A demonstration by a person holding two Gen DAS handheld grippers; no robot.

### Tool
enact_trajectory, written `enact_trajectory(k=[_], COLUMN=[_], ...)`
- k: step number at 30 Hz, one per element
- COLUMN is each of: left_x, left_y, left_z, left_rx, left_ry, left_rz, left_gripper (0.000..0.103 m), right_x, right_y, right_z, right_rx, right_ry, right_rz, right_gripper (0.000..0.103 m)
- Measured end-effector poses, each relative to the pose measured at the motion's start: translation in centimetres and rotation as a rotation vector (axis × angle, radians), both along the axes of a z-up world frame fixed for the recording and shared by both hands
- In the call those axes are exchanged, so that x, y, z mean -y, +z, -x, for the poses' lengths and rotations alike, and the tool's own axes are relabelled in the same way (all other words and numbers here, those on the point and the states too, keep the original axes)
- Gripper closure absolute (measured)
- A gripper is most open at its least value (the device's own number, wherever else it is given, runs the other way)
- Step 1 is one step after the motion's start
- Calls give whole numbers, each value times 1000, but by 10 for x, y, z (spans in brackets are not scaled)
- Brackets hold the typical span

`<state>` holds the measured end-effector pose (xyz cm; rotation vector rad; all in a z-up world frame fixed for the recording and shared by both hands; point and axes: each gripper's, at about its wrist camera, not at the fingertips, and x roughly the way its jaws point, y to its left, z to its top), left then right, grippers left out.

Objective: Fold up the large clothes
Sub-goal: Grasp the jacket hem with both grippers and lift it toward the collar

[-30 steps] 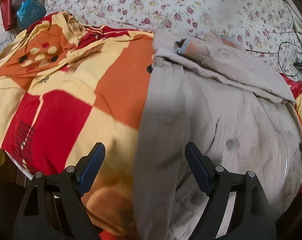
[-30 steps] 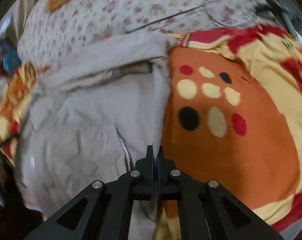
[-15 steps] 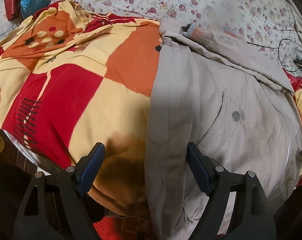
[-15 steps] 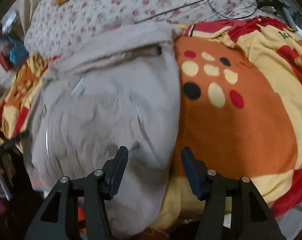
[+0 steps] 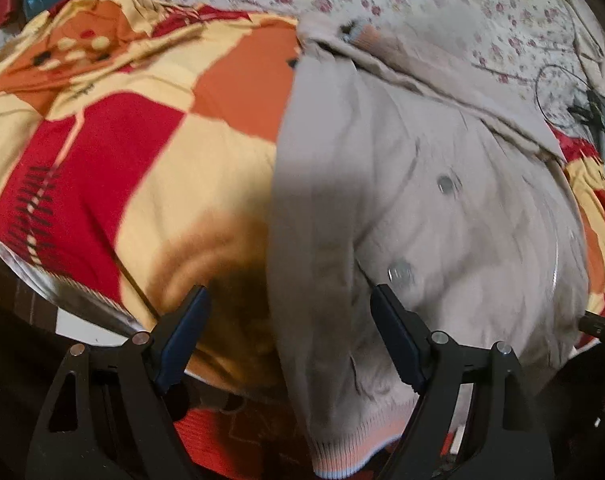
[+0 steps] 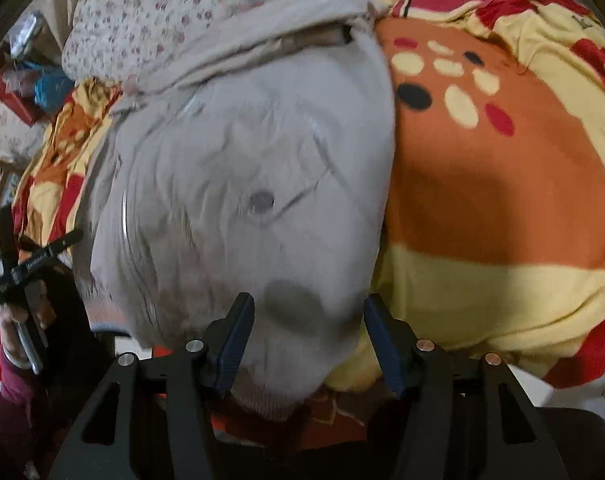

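I hang both grippers, left (image 5: pixel 288 334) wide, right (image 6: pixel 308 342) just opened, empty, over the jacket (image 5: pixel 422 216) hem to fold it.

Both grippers point steeply down, left gripper (image 5: pixel 290 334) and right gripper (image 6: pixel 308 340) gaping, pinching nothing

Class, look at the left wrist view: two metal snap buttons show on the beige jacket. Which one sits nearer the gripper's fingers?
The lower snap button, just above the pad of one finger of the left gripper. The other snap sits higher up the beige jacket.
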<state>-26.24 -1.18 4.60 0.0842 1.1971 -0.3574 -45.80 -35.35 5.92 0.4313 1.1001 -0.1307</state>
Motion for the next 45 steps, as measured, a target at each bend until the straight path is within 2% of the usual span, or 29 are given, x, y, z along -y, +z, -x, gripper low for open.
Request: enact_trajectory(k=[4, 8, 25, 33, 36, 38, 40, 41, 43, 45], left_x=[2, 2, -1, 3, 3, 2, 1, 1, 4, 7], left_y=[-5, -10, -25, -34, -37, -39, -39, -39, -38, -34], left_z=[11, 20, 29, 36, 35, 34, 34, 35, 36, 41], left_rx=[-18, -40, -75, -71, -84, -94, -97, -98, -108, -107], left_ry=[-30, -44, -56, -71, -69, -69, -73, -80, -117, -144], left_rz=[-18, -24, -42, -66, -62, -58, -58, -56, -36, -30], left_gripper=[21, 21, 21, 21, 21, 21, 22, 26, 64, 81], right_x=[-6, -2, -27, -29, -31, -32, -32, -33, -33, -35], right_y=[-14, -23, -42, -60, -61, -57, -52, -50, -47, -40], right_z=[7, 10, -12, -16, -17, -17, -14, -12, -10, -7], right_rx=[-54, -46, -115, -175, -169, -148, -123, -114, -98, -71], right_ry=[16, -3, 80, 92, 92, 90, 89, 89, 87, 92], right_rz=[-23, -119, -139, -196, -195, -202, -201, -202, -206, -209], right_gripper=[44, 43, 35, 35, 45, 62, 71, 74, 79, 84])
